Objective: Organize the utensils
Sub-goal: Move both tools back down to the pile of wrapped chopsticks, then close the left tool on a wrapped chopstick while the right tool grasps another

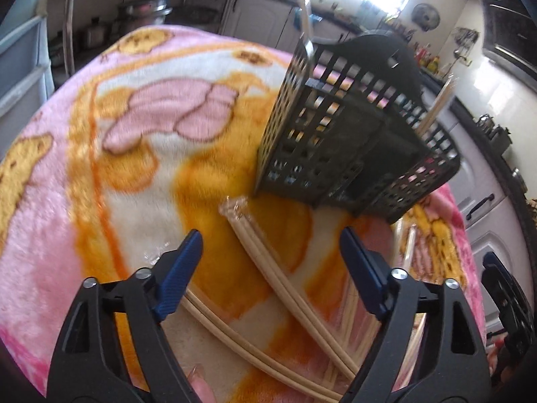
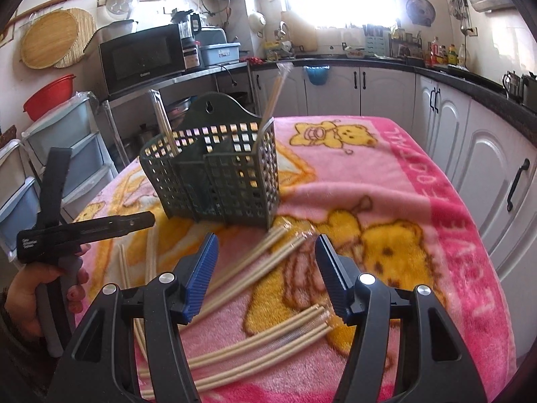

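Hovering with both claws spread wide and empty: my left gripper (image 1: 268,262) and right gripper (image 2: 266,268) hang over wrapped pale wooden chopstick pairs (image 2: 255,262) lying on the pink teddy-bear fleece blanket (image 2: 386,184), just before the dark slotted plastic utensil basket (image 2: 214,174), which holds two upright pairs.
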Demonstrator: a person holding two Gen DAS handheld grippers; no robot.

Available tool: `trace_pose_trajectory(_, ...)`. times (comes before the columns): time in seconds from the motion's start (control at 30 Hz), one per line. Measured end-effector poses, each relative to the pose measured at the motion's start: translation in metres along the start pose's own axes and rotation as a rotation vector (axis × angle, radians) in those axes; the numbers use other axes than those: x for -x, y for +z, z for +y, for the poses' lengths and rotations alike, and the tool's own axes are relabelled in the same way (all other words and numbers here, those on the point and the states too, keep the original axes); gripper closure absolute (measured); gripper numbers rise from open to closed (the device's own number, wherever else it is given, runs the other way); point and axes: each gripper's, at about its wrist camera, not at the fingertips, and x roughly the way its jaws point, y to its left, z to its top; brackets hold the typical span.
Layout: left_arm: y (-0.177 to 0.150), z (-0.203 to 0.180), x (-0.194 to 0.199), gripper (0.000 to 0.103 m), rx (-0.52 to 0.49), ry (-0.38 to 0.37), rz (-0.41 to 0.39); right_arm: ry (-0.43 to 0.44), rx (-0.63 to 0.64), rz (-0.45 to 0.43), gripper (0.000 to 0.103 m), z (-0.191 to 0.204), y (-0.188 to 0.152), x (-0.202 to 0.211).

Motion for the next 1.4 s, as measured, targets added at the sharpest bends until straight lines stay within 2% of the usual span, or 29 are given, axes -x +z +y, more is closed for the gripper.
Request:
trace_pose_trajectory(0.13, -0.001, 0.006, -0.016, 0.041, 0.025, 0.026, 0.038, -0.004, -0.019, 0.015, 0.045, -0.005, -0.006, -0.003)
trace_pose_trajectory(0.2, -0.002, 0.011, -0.019, 0.049, 0.037, 0.030, 0.046, -0.009, -0.026, 0.020, 0.045, -0.009, -0.008, -0.004)
trace_pose_trajectory(0.3, -0.002, 0.017, -0.018, 0.058, 0.054, 0.016, 0.044, -0.016, -0.036, 0.027, 0.045, -0.013, -0.010, -0.006)
trace_pose_trajectory(0.4, -0.001, 0.027, -0.015, 0.073, 0.071, 0.004, 0.050, -0.021, -0.050, 0.036, 0.045, -0.018, -0.011, -0.011)
trace_pose_trajectory(0.57, 0.000, 0.041, -0.012, 0.086, 0.088, -0.012, 0.061, -0.021, -0.059, 0.072, 0.045, -0.024, -0.007, -0.028)
trace_pose_trajectory(0.8, -0.001, 0.054, -0.007, 0.090, 0.106, -0.048, 0.072, -0.019, -0.069, 0.153, 0.045, -0.031, 0.007, -0.066)
trace_pose_trajectory(0.97, 0.003, 0.064, -0.005, 0.090, 0.117, -0.036, 0.077, -0.035, -0.063, 0.225, 0.046, -0.032, 0.016, -0.096)
trace_pose_trajectory(1.23, 0.009, 0.057, -0.014, 0.089, 0.118, -0.013, 0.085, -0.055, -0.146, 0.313, 0.065, -0.047, 0.022, -0.129)
trace_pose_trajectory(1.4, 0.014, 0.060, -0.017, 0.089, 0.136, -0.010, 0.078, -0.053, -0.183, 0.324, 0.072, -0.054, 0.025, -0.137)
